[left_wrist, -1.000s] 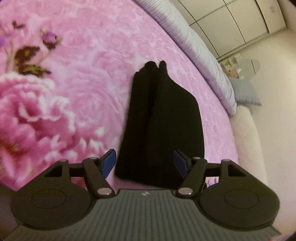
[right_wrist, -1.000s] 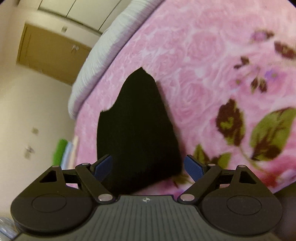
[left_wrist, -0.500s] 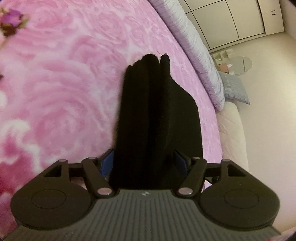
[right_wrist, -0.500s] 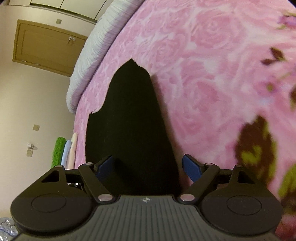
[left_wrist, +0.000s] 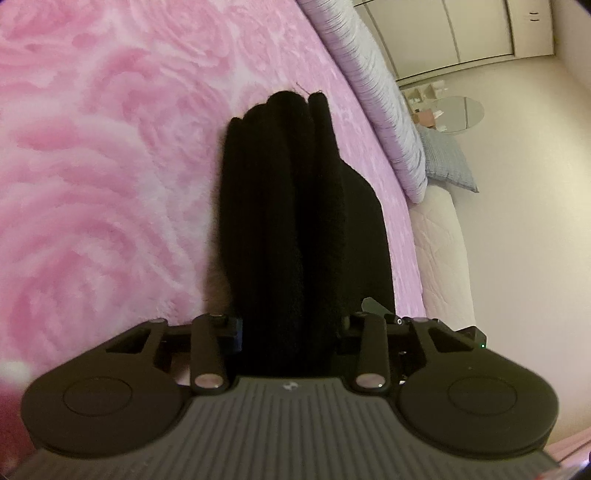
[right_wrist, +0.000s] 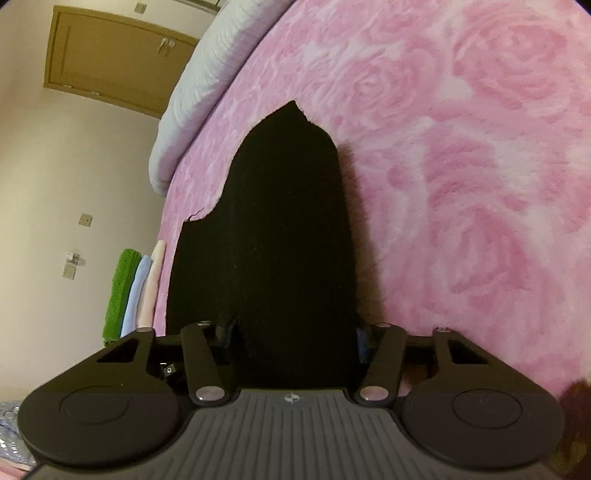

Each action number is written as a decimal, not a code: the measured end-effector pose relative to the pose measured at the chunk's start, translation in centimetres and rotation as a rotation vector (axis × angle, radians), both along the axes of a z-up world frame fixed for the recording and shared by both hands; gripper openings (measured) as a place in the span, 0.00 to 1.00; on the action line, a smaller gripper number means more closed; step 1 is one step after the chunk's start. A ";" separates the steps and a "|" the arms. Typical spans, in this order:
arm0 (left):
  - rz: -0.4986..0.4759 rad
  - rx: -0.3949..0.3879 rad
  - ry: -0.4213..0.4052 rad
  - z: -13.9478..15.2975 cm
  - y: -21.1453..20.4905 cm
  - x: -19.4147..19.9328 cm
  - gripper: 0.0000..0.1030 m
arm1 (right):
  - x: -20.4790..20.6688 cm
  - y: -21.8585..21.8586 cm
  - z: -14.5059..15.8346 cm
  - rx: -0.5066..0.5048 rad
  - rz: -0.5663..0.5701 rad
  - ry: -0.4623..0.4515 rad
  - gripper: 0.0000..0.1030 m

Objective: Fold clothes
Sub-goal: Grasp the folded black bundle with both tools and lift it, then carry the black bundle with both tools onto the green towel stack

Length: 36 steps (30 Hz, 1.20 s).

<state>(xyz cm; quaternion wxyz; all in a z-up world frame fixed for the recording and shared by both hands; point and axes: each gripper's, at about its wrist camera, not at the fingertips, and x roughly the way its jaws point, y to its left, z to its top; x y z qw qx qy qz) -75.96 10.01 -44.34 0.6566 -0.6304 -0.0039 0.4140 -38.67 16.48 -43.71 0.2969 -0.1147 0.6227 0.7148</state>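
Pink rose-patterned bedding (left_wrist: 110,166) filled most of both wrist views, with a pale quilt (left_wrist: 373,85) rolled along its far edge at the top of the frame and cupboard doors (left_wrist: 443,33) beyond it in the upper right of the left view. A wooden door (right_wrist: 110,59) showed in the upper left of the right view, and a small stack of folded cloths (right_wrist: 136,291) stood at the left edge.

The black garment (left_wrist: 288,206) lay on the bedding in the centre of each frame, running from the bottom middle up toward the quilt. It already looked narrowed into a long strip, with lengthwise ridges that suggested several layers stacked side over side; one flap spread wider toward the right in the left view.

The left gripper (left_wrist: 288,328) had just been closing, and its jaws sat against both sides of the near end of the garment, apparently pinching it. The right gripper (right_wrist: 295,332) had likewise just been closing, and the cloth (right_wrist: 288,229) filled the gap between its jaws, so it too seemed to be clamped on that near end.

By this reading the lengthwise folds were done. Still to come, probably, was carrying the gripped near end over toward the far end to halve the strip, then perhaps setting it aside with the stack.
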 end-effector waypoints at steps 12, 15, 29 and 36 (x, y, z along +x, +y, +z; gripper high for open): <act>0.085 -0.074 0.063 13.1 -0.9 -2.0 0.28 | -2.5 0.1 10.3 -0.110 0.015 0.027 0.40; 0.156 -0.065 0.078 18.7 -2.6 -4.0 0.28 | -4.3 0.4 14.7 -0.120 0.057 0.055 0.40; 0.426 0.077 0.177 30.9 -9.7 -26.7 0.28 | -28.9 2.4 26.9 -0.032 0.298 0.188 0.40; 0.318 0.125 0.215 32.8 -7.8 -46.5 0.28 | -46.4 1.6 27.8 0.004 0.212 0.239 0.40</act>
